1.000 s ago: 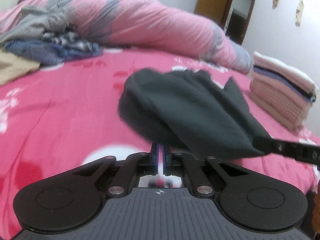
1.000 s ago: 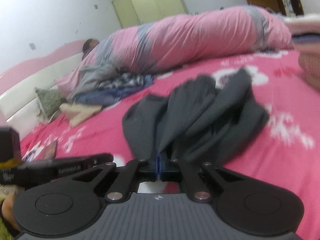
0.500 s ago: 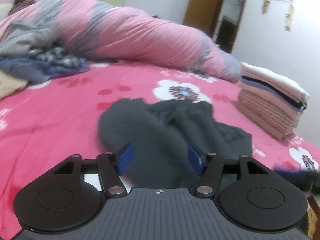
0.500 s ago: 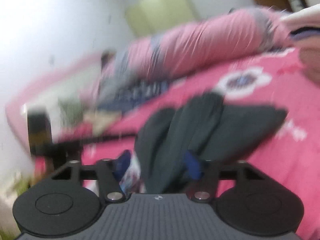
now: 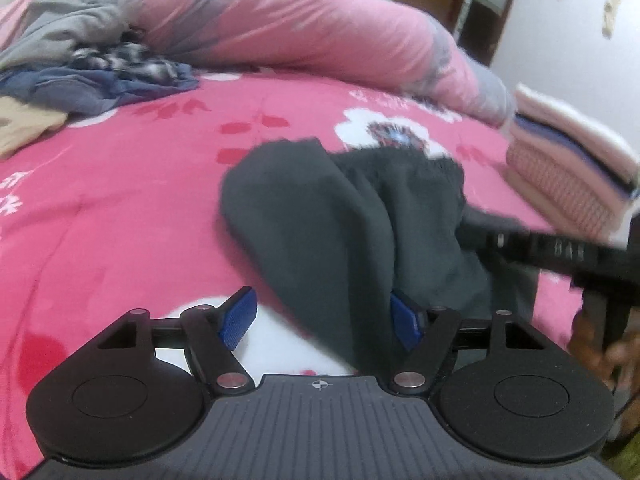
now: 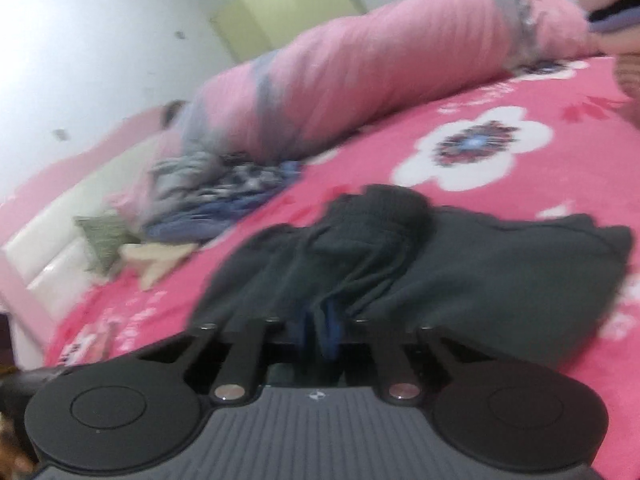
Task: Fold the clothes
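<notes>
**Left fingers spread, right fingers nipped on dark cloth**

The left gripper's (image 5: pixel 320 316) blue fingers (image 5: pixel 239 318) stand wide apart, with a fold of the dark garment (image 5: pixel 344 216) lying loose in the gap; the cloth brushes the right-hand pad but is not pinched. The right gripper (image 6: pixel 320 332) has its blue fingers (image 6: pixel 329 330) drawn nearly together with a bunch of the same garment (image 6: pixel 460 276) between them, though the picture is blurred and the contact itself is hard to make out.

The garment, dark grey and thick, lies crumpled on the pink flowered bedspread (image 5: pixel 120 208), near the front edge and just ahead of both grippers. In the left view it rises into a rounded hump with folds running back toward the fingers; in the right view it spreads flatter, a broad flap lying to the right.

In the left view the right gripper's black body (image 5: pixel 560 252) reaches in from the right edge and meets the garment's right side.

A white flower print (image 6: pixel 476 148) on the bedspread lies just beyond the garment. A folded stack (image 5: pixel 568 164) of pale and purple clothes sits at the right. A rolled pink and grey quilt (image 5: pixel 280 20) lies across the back of the bed. A loose heap of grey, blue and checked clothes (image 5: pixel 100 68) sits at the left, well apart from the dark garment.
</notes>
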### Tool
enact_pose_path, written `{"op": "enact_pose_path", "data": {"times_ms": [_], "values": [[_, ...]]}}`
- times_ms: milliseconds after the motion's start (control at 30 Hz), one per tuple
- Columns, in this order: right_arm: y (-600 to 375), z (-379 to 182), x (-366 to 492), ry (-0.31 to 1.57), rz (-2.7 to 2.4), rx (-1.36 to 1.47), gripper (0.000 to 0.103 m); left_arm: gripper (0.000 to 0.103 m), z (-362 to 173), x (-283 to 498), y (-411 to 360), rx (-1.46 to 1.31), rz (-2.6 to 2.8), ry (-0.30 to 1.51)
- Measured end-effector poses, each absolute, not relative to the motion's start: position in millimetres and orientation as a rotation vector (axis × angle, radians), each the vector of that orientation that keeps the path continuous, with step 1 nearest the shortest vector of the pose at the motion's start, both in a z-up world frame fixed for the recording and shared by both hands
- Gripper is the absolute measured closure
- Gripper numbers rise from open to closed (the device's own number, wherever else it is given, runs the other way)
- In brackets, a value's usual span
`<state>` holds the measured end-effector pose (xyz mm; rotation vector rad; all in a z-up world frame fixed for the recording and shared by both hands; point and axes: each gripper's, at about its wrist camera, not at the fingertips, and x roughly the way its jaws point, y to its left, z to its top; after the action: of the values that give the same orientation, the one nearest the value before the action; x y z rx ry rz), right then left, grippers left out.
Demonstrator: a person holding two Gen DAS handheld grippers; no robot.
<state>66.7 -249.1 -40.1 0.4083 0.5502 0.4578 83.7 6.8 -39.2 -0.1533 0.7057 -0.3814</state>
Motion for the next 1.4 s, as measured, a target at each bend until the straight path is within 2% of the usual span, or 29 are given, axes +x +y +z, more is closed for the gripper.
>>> {"op": "enact_pose_path", "data": {"times_ms": [67,200,300,467,500,533,600,633,767,800,833,1067,1400], "values": [[-230.1,-39.0,54.5,0.54,0.508,0.365,0.103,0.031,-28.6,76.7,14.1,-0.189,-0.412,0.666],[-192.1,-36.6,30.1,0.519,0.608,0.276,0.103,0.024,-12.4,70.9,21.1,-0.265,-0.471,0.618],[-163.9,-34.9,11.8,0.502,0.68,0.209,0.103,0.023,-8.4,68.1,22.4,-0.286,-0.475,0.614],[-193.4,-23.1,14.7,0.489,0.526,0.249,0.1,0.023,-9.1,62.3,32.3,-0.298,-0.453,0.6],[-207.4,-19.2,23.6,0.48,0.473,0.278,0.093,0.023,-9.4,62.0,34.1,-0.3,-0.444,0.597],[-221.3,-15.4,32.5,0.47,0.419,0.306,0.078,0.023,-9.5,62.0,35.5,-0.301,-0.435,0.595],[-245.6,-11.0,56.5,0.461,0.324,0.36,0.052,0.023,-9.9,59.8,37.5,-0.305,-0.422,0.593],[-256.1,-10.2,71.2,0.46,0.281,0.386,0.048,0.023,-9.7,57.9,38.0,-0.305,-0.419,0.592],[-284.5,-24.9,136.2,0.569,0.218,0.52,0.05,0.023,-9.6,49.7,41.0,-0.305,-0.41,0.588],[-283.1,-32.2,147.4,0.601,0.252,0.547,0.062,0.023,-10.3,47.9,42.3,-0.306,-0.408,0.587],[-281.4,-38.3,152.6,0.633,0.272,0.569,0.09,0.023,-11.4,46.7,44.0,-0.306,-0.404,0.59],[-235.5,-29.0,85.6,0.531,0.476,0.48,0.093,0.023,-20.9,50.9,61.9,-0.368,-0.4,0.625],[-130.6,-54.4,-9.2,0.589,0.685,0.136,0.089,0.023,-37.0,55.2,72.1,-0.448,-0.438,0.691]]}}
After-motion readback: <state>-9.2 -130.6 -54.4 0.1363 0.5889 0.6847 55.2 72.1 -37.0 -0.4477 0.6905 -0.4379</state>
